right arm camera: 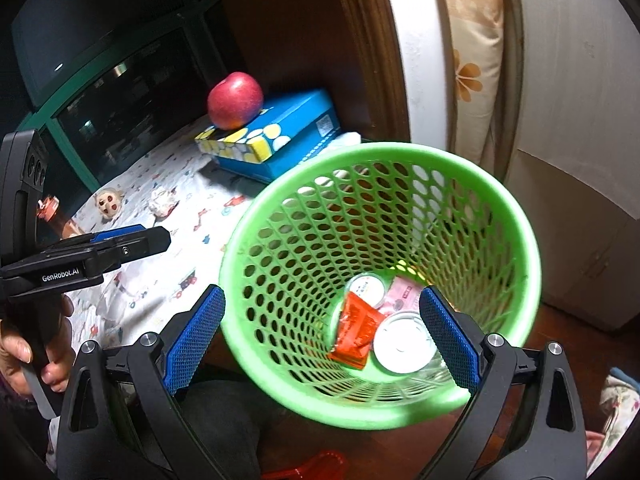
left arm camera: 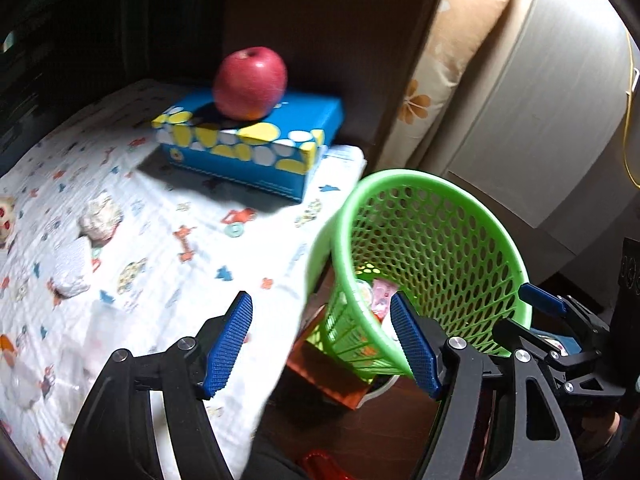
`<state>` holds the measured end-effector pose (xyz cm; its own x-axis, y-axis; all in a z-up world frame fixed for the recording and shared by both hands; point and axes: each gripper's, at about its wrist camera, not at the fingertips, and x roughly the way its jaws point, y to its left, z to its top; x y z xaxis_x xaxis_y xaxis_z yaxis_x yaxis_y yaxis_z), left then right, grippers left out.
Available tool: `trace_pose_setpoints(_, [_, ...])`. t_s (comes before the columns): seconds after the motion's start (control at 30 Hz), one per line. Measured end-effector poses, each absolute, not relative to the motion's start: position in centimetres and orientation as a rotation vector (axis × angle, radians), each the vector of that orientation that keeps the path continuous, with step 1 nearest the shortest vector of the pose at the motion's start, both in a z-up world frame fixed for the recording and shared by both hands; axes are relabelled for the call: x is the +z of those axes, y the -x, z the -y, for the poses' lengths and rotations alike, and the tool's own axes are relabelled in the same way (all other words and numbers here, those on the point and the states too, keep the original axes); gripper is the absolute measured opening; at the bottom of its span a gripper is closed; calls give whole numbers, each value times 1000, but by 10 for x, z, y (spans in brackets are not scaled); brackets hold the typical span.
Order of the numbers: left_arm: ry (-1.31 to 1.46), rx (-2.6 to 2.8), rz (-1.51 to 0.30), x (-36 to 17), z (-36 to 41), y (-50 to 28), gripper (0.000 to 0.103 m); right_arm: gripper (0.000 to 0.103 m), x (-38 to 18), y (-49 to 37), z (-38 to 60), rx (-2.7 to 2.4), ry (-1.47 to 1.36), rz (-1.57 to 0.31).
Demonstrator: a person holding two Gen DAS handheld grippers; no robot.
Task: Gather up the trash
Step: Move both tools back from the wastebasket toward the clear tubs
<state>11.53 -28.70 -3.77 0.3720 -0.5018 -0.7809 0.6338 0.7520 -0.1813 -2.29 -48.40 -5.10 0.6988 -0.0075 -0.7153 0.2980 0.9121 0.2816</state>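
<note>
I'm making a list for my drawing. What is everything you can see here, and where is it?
apple: one, red, on the tissue box
tissue box: one, blue with yellow and white dots, back of the cloth
patterned cloth: one, white, covering the table
crumpled paper: one, whitish, on the cloth
mesh basket: one, green, beside the table
red packet: one, inside the basket
round lids: two, white, inside the basket
left gripper: black with blue pads, open, empty
right gripper: black with blue pads, open, at the basket rim
</note>
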Motion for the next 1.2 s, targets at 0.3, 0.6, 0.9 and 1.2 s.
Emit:
trace_pose_setpoints(0.3, [-137,-609,-917,-37,227,-125,70,96,-45,-3,442,-87,-360,-791])
trace_pose_setpoints(0.6, [-59,-459,-909,-37,149,-140,71,96,-42,-40,388,32,-309,-805])
trace_pose_setpoints(0.9, [7,-297,-921,-49,67,-161,71,97,-37,-68,339,132,-276,-812])
trace_pose_setpoints(1.2, [50,-157,-959,-74,1,-186,77,97,-39,-83,306,198,-246,-832])
